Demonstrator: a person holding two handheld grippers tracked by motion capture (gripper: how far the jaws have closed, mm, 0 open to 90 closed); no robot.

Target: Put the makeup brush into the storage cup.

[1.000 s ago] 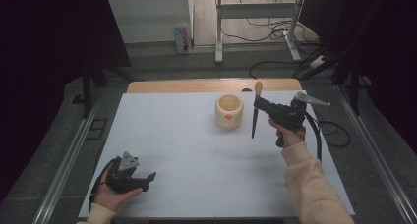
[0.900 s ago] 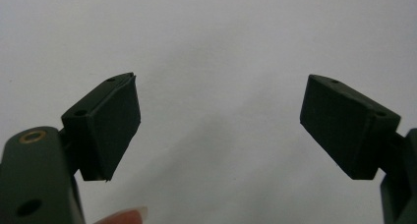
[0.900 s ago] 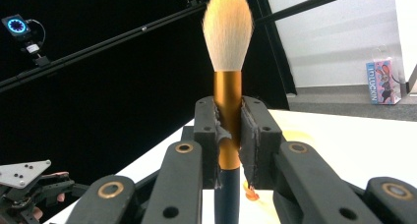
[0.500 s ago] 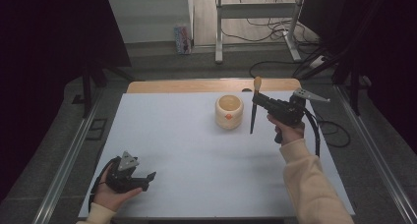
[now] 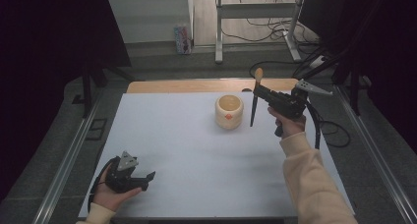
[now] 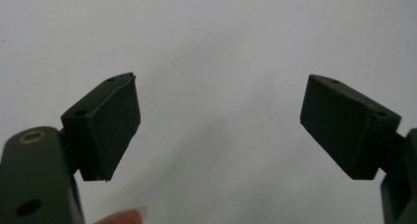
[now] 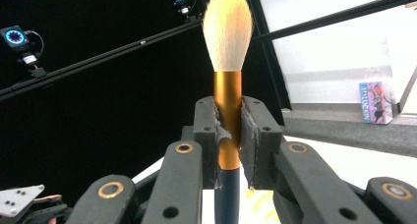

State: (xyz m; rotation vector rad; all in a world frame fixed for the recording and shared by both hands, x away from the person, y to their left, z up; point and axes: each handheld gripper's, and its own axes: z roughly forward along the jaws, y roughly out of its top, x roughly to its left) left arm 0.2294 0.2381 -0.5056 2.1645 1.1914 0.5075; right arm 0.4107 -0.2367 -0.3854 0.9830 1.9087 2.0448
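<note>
Brush (image 7: 227, 76) nearer cup (image 5: 229, 111), claw-clamped.

One camera hangs high over the near side, looking forward and down across the white counter (image 5: 196, 150). The left gripper's camera stares closely at that same counter; the right one's tilts upward toward the dark room.

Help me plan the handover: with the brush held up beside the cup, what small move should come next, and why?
Probably carry the right gripper leftward until the brush hangs over the cup, then lower it. The jaws are shut on its gold ferrule, bristles up, dark handle pointing down beside the cup's open top. The left gripper rests open, far off.
</note>
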